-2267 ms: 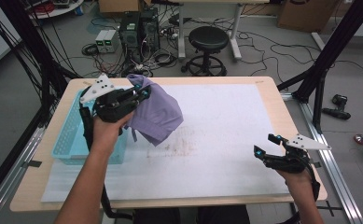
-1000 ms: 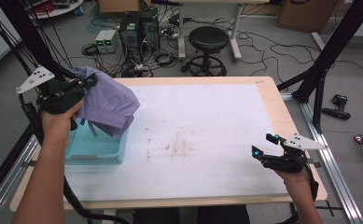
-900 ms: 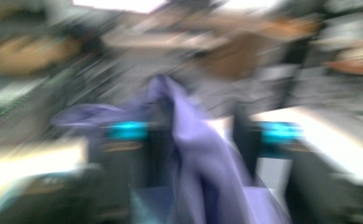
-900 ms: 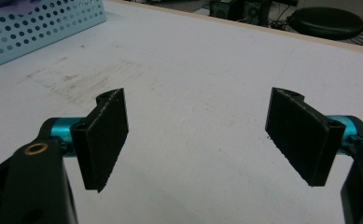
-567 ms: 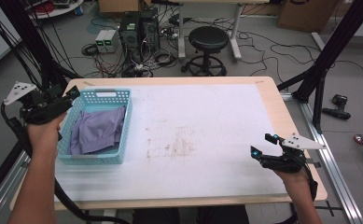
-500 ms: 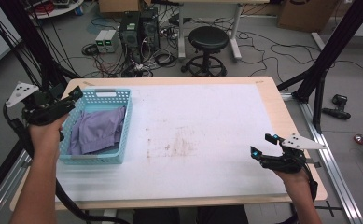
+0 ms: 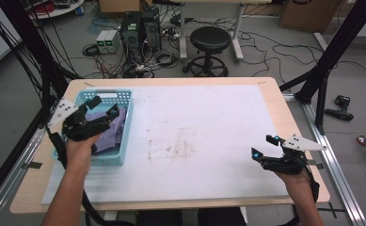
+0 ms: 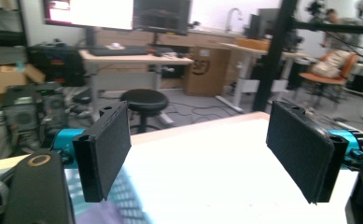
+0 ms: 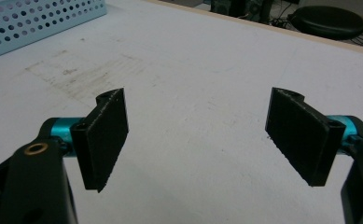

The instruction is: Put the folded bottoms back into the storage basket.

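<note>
While the left gripper hovers over the one light-blue perforated plastic basket, jaws just opened and empty, one purple cloth lies inside; the right gripper rests apart, jaws wide, on the white-covered table.

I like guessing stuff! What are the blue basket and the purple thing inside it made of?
The blue basket looks like hard plastic: its light blue walls are stiff, smooth and full of small round holes. The purple thing looks like soft cloth: it lies crumpled in folds, matte, with no shine. Which kind of cloth can't be told.
</note>
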